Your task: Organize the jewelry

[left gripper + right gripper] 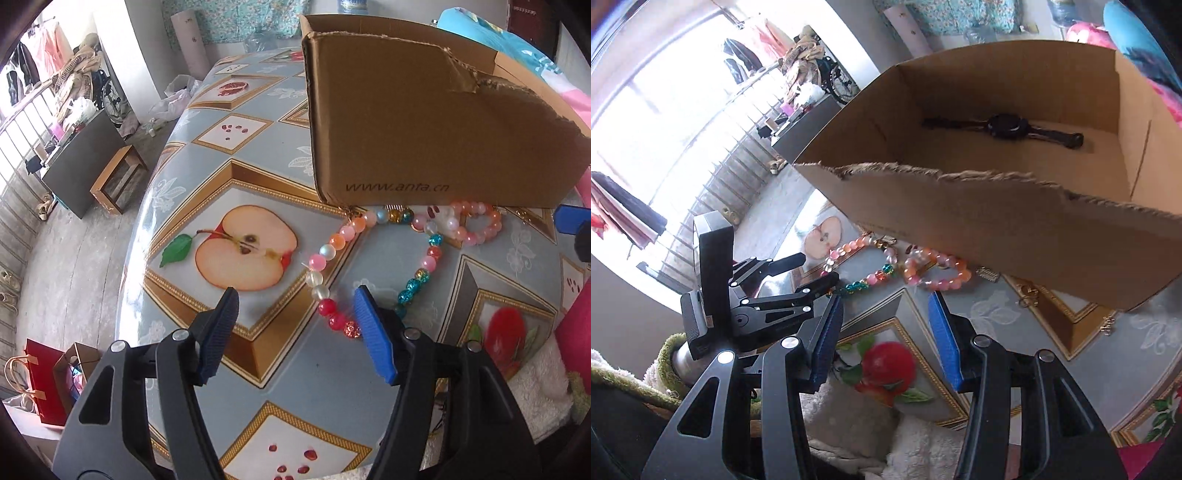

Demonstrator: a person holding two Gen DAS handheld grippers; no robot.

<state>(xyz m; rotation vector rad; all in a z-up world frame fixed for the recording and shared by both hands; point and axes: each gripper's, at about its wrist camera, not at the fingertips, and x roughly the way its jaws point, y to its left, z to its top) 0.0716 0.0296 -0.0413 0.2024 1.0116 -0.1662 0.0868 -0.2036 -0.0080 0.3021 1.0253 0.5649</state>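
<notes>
A long necklace of pink, white, red and teal beads (424,264) lies looped on the table in front of a torn cardboard box (417,125). A smaller pink-orange bead bracelet (480,225) lies beside it by the box. My left gripper (295,299) is open, low over the table, its right finger next to the necklace's red end. My right gripper (886,299) is open and empty, above the table short of the bracelet (938,271) and necklace (864,280). A black watch (1004,127) lies inside the box (1015,229). Small gold pieces (1028,293) lie near the box.
The table (314,373) has a fruit-print cover; its left edge drops to the floor. The left gripper shows in the right wrist view (798,273). A white fluffy cloth (857,417) lies at the near edge. A pink object (576,332) sits at the right.
</notes>
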